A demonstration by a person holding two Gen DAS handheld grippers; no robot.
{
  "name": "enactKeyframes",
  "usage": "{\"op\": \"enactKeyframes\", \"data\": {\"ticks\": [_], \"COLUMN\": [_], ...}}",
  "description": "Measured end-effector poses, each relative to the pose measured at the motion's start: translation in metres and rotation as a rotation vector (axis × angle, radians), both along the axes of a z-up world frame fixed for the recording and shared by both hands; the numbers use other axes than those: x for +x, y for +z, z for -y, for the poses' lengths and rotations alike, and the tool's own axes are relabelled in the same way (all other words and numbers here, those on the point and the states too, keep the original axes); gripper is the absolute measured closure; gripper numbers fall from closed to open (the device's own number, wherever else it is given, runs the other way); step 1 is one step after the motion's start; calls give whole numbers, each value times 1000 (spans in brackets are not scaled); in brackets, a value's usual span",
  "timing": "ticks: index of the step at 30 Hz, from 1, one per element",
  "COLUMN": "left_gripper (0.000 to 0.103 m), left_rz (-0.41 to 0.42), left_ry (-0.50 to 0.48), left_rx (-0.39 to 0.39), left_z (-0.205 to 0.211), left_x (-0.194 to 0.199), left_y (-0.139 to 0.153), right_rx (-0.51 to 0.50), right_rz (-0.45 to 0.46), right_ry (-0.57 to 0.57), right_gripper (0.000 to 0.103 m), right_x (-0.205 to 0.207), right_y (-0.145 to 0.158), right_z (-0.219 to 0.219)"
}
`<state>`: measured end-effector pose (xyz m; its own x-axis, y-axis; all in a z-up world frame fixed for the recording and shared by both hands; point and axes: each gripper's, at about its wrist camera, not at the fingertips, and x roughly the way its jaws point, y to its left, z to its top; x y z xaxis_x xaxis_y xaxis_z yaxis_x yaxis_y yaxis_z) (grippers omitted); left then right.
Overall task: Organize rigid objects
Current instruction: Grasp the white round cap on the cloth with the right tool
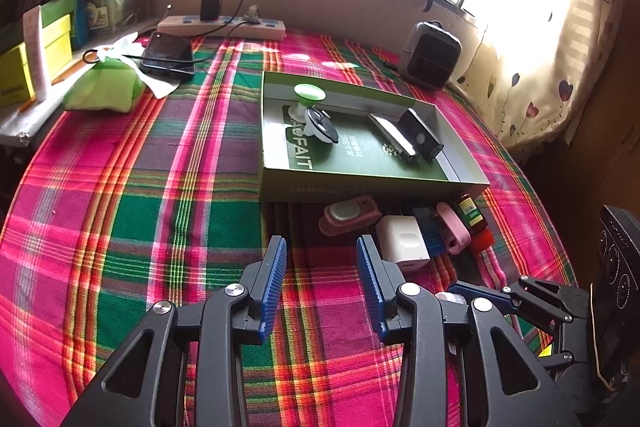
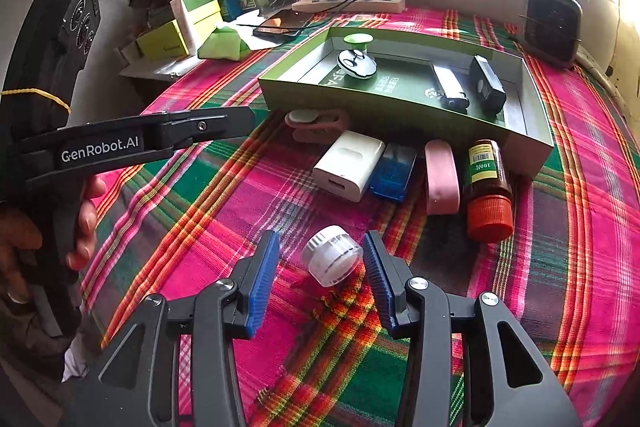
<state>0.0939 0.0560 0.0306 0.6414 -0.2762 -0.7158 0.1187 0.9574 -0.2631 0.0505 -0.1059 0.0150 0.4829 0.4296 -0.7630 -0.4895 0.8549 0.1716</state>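
Pink-and-green plaid cloth (image 2: 224, 211) under everything, the shallow green cardboard tray (image 2: 400, 99) up at twelve o'clock. My left gripper (image 1: 322, 279) hangs with its blue pads apart, nothing between them. My right gripper (image 2: 320, 267) — pads spread wide — frames the small clear ribbed plastic cap (image 2: 331, 261), lying on its side nearer the right pad.

Pink-green plaid cloth (image 2: 200, 227), green tray (image 2: 400, 107)
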Motion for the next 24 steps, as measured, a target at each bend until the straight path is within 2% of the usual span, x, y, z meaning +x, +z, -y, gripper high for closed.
{"op": "enactKeyframes", "data": {"ticks": [9, 13, 24], "left_gripper": [67, 67, 67], "left_rz": [-12, -18, -29], "left_ry": [-10, -24, -72], "left_rx": [-7, -1, 40], "left_z": [-1, 2, 18], "left_x": [4, 11, 37], "left_y": [-5, -5, -10], "right_rx": [-53, -47, -21], "right_rz": [38, 44, 55], "right_ry": [-17, -28, -84], "right_gripper": [59, 70, 71], "right_x": [-4, -4, -7], "right_y": [-3, -4, 3], "right_z": [0, 4, 26]}}
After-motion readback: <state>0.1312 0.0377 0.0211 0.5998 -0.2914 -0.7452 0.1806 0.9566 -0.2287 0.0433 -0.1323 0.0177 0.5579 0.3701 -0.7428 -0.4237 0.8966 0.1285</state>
